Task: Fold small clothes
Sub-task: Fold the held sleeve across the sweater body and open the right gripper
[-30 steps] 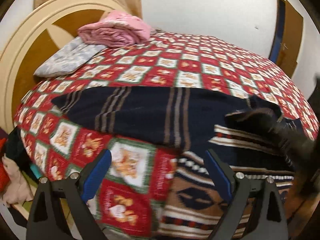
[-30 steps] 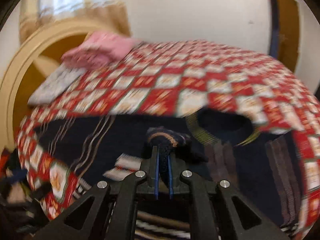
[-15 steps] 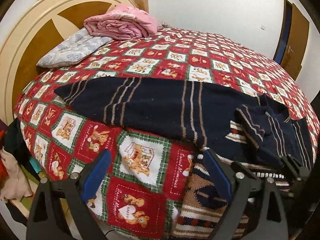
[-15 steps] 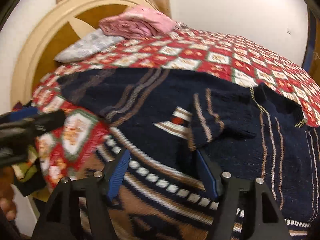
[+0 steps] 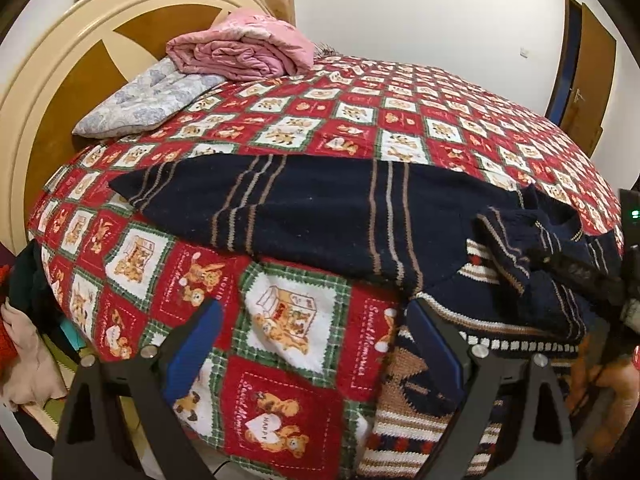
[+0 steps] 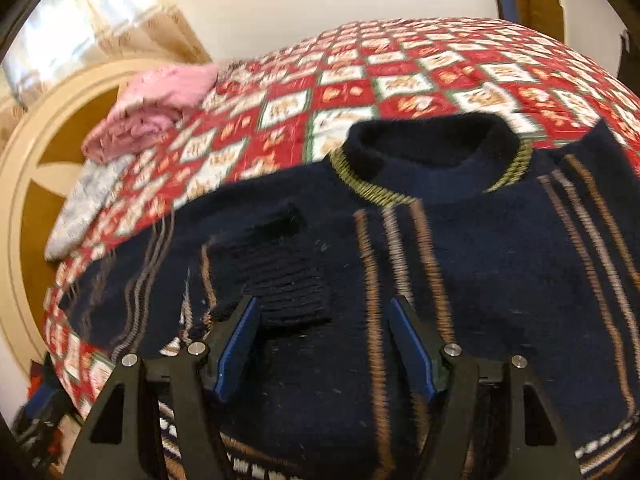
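On the teddy-print bedspread (image 5: 288, 320) my navy sweater (image 6: 480, 280) lies flat, one sleeve folded in, my right gripper (image 6: 324, 344) parted and narrowing, gripping nothing, my left gripper (image 5: 316, 344) wide apart, empty.

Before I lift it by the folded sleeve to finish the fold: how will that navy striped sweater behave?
The sweater is probably floppy: its folded sleeve lies slumped on it. The thick knit suggests some weight, so it may sag. It likely clings to the bedspread rather than sliding.

Navy striped sweater (image 6: 480, 264) flat on bed, one sleeve folded inward
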`<state>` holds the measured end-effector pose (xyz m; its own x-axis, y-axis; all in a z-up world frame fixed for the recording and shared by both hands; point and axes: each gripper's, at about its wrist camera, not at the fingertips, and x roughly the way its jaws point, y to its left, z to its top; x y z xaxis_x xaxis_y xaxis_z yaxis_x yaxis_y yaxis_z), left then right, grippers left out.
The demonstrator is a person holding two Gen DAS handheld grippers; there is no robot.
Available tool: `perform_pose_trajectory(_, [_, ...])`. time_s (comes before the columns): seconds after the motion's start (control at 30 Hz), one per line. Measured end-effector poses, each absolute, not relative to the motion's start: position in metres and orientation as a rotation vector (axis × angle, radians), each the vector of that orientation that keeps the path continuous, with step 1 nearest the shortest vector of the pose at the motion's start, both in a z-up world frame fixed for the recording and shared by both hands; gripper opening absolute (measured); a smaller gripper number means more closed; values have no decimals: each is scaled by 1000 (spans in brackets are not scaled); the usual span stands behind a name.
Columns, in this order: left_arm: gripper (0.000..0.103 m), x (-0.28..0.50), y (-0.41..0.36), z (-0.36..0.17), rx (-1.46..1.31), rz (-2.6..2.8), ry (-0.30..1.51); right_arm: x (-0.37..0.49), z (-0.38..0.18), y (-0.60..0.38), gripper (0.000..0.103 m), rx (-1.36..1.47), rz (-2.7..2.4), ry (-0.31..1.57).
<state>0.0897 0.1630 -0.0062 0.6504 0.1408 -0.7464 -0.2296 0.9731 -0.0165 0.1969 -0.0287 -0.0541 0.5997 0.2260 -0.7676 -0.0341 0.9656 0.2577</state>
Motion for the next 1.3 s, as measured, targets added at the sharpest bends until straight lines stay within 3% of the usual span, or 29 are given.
perform_pose_trajectory(0.07, [96,89,169,-6,-116,224,836,197,-53,-17,38,179,165,906])
perform_pose_trajectory(0.1, [96,88,173,-6,-119,233,835,199,-51,-11,22,173,195,911])
perform_pose_trajectory(0.23, [96,87,189,-9,-149,265,839,194,-36,8,9,151,283,883])
perform_pose_trajectory(0.47, [96,85,193,-8,-157,272,841,180,-27,71,11,215,557,886])
perform_pose_trajectory(0.53, [96,83,191,-7,-144,263,838,179,-41,79,32,317,674,984])
perform_pose_trajectory(0.57, [96,83,190,-7,-138,261,838,179,-45,81,34,355,721,1008])
perform_pose_trajectory(0.77, [96,86,182,-6,-129,241,835,163,-39,27,35,535,737,972])
perform_pose_trajectory(1.0, [96,102,142,2,-57,158,806,131,-11,-100,34,349,295,846])
perform_pose_trajectory(1.3, [96,148,68,-6,52,93,820,148,-24,-220,34,208,-60,914])
